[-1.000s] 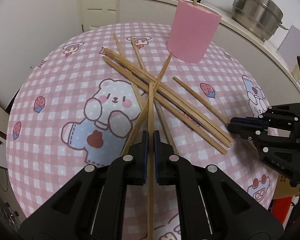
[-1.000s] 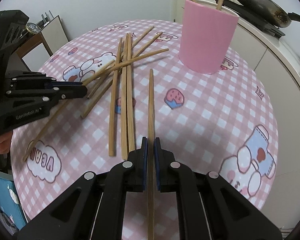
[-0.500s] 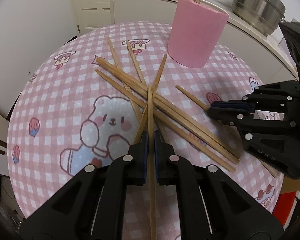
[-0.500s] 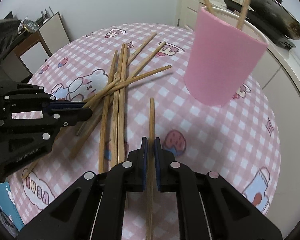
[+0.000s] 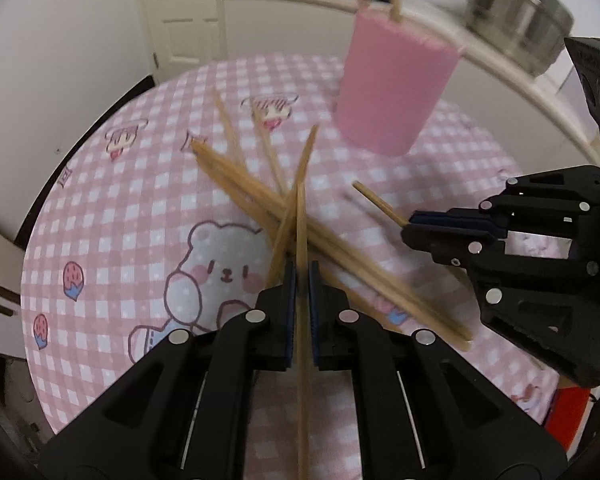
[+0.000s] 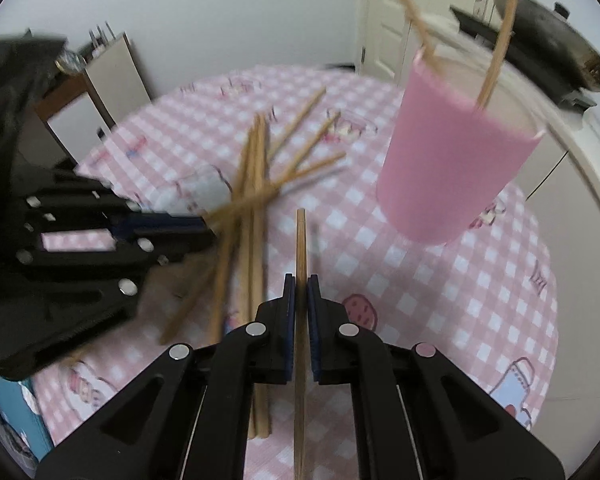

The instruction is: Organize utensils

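A pink cup (image 5: 396, 92) with two chopsticks standing in it sits on the round pink checked table (image 5: 112, 200); it also shows in the right wrist view (image 6: 456, 168). Several loose wooden chopsticks (image 5: 252, 188) lie crossed on the cloth; they also show in the right wrist view (image 6: 256, 184). My left gripper (image 5: 301, 280) is shut on one chopstick (image 5: 301, 224), held above the pile. My right gripper (image 6: 301, 284) is shut on another chopstick (image 6: 301, 240), lifted and pointing toward the left of the cup. The right gripper also shows in the left wrist view (image 5: 416, 228).
A white counter (image 5: 480, 56) behind the table carries a steel pot (image 5: 516, 28) and a dark pan (image 6: 556, 60). A white door (image 5: 180, 12) stands at the back. A small side table (image 6: 84, 92) is to the far left. The table edge drops off on all sides.
Both grippers have lifted their chopsticks off the table and moved forward toward the pink cup, which now looks larger and closer. The two grippers have come nearer to each other.
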`<state>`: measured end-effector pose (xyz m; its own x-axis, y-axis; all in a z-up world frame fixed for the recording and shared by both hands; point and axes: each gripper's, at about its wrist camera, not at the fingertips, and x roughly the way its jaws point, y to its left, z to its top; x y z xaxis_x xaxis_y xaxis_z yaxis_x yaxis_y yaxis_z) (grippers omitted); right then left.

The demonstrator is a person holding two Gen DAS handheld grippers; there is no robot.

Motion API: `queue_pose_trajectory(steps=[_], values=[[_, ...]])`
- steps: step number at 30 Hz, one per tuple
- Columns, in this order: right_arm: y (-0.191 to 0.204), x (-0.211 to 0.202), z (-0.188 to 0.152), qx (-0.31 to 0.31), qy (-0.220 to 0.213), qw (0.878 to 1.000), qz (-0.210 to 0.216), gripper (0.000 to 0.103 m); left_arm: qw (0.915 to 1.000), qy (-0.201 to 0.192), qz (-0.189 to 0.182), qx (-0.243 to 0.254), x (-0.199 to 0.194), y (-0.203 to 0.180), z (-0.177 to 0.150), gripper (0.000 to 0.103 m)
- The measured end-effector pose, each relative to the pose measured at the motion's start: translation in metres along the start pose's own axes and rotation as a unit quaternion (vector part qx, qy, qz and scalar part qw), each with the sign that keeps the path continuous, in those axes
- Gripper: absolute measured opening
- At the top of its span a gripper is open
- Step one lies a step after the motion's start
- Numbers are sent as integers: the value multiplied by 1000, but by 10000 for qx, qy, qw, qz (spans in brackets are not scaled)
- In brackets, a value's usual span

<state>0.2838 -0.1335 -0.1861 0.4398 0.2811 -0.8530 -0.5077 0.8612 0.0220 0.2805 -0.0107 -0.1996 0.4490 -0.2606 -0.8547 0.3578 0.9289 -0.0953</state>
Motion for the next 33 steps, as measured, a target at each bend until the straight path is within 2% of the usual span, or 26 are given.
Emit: queue_pose_trajectory(steps=[6, 8, 11, 19, 27, 28, 29, 31, 33], values=[[0, -66, 10, 61, -788, 9969, 34, 5, 9974, -692, -174, -64, -56, -4, 7, 6], [1, -81, 12, 51, -919, 9957, 48, 5, 9973, -718, -111, -39, -66, -6, 8, 6], [3, -89, 10, 3, -919, 9958, 35, 5, 9983, -575, -81, -8, -64, -9, 8, 7], [1, -58, -5, 101, -502, 9987, 52, 5, 9999, -103, -73, -86, -34, -11, -4, 7], [-10, -37, -9, 202, -299, 9993, 134, 5, 9993, 297, -73, -196, -2, -7, -2, 7], [-12, -34, -10, 217, -272, 9993, 148, 5, 9993, 308, -82, -217, 0, -6, -1, 9], [-13, -32, -10, 225, -251, 9993, 163, 5, 9992, 321, -88, -226, 2, -6, -1, 25], [-15, -28, -10, 235, -218, 9993, 184, 5, 9993, 255, -42, -274, 3, -4, 0, 50], [-17, -25, -10, 241, -191, 9993, 203, 5, 9996, 206, -16, -181, 3, -7, 1, 50]])
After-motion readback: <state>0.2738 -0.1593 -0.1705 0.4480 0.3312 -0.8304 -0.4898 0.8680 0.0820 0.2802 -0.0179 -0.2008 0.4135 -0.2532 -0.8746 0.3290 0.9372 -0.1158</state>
